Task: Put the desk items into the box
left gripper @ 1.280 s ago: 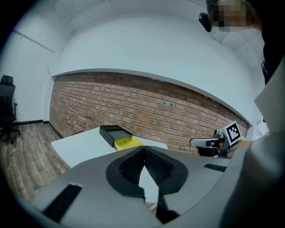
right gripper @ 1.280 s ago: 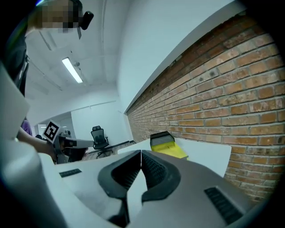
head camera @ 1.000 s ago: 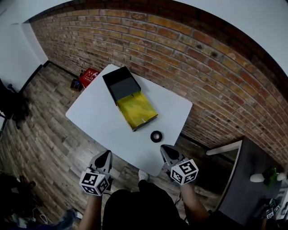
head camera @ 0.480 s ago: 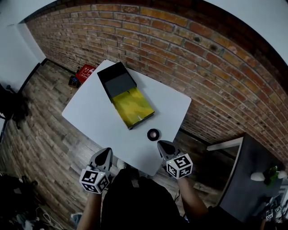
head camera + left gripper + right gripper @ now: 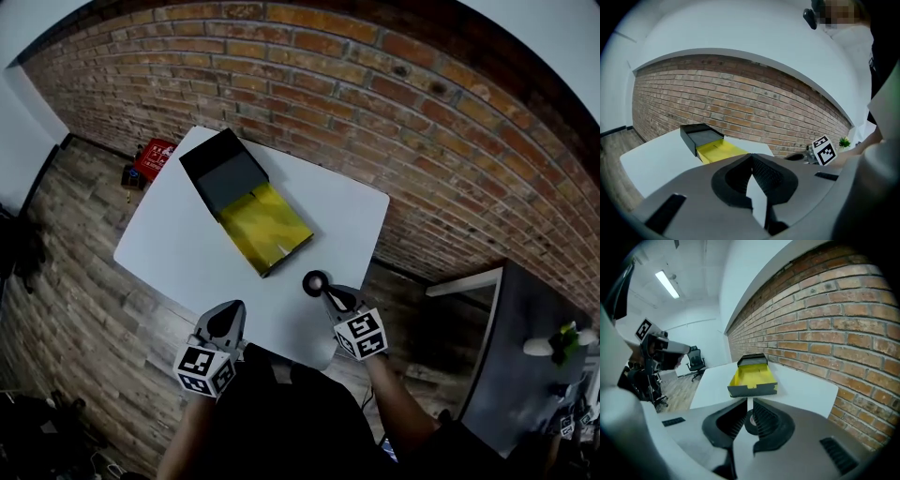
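Tape roll point(image 5: 315, 282), a small black ring, lies flat on the white table point(image 5: 178, 253) at five o'clock from the yellow-lined black box point(image 5: 265, 229). Right gripper point(image 5: 326, 292), jaws together and empty, points just beside it; left gripper point(image 5: 231, 317) is likewise closed.

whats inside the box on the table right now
In the head view, the box shows only bare yellow lining, with nothing lying in it. Its dark lid half also looks empty. From the right gripper view, the near wall hides a strip of the floor.
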A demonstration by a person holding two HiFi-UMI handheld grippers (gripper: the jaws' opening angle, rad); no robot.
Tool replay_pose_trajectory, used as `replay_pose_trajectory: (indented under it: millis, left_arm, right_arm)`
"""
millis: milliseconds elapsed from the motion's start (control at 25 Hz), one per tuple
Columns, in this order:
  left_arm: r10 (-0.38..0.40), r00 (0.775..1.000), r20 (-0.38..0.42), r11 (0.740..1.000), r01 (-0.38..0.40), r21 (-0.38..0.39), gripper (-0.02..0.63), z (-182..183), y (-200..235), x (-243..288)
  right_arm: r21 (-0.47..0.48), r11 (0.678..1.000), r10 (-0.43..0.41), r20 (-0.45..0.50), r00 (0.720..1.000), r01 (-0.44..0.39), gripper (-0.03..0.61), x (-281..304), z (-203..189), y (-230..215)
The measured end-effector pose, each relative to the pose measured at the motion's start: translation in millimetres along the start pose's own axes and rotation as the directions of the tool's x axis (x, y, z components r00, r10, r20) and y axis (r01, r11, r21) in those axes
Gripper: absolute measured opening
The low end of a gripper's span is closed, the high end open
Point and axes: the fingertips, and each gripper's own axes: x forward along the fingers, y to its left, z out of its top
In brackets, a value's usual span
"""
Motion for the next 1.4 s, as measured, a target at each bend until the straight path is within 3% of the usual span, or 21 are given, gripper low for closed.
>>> replay_pose_trajectory:
  millis: [240, 640, 1040, 1400]
  left_arm:
    - [-0.094, 0.995, -0.039, 0.995, 0.095, 0.028, 0.014, 0, 3, 28]
    - [-0.194, 0.977, -0.088, 0.979, 0.199, 0.051, 0.014, -1, 10, 56]
    - [-0.235, 0.963, -0.129, 0.969, 0.242, 0.047, 0.014, -9, 18, 66]
    - [-0.267, 0.953, -0.143, 0.960, 0.276, 0.049, 0.014, -9, 16, 81]
  right_arm:
    - [-0.020, 1.000, -0.021, -0.116, 0.993, 0.018, 0.170, 28, -26, -1]
    - [-0.019, 0.998, -0.068, -0.240, 0.968, 0.065, 0.302, 60, -56, -12]
    - [-0.032, 0.996, -0.086, -0.336, 0.938, 0.080, 0.331, 79, -71, -18]
    - [-0.053, 0.997, -0.078, -0.361, 0.929, 0.063, 0.333, 88, -69, -15]
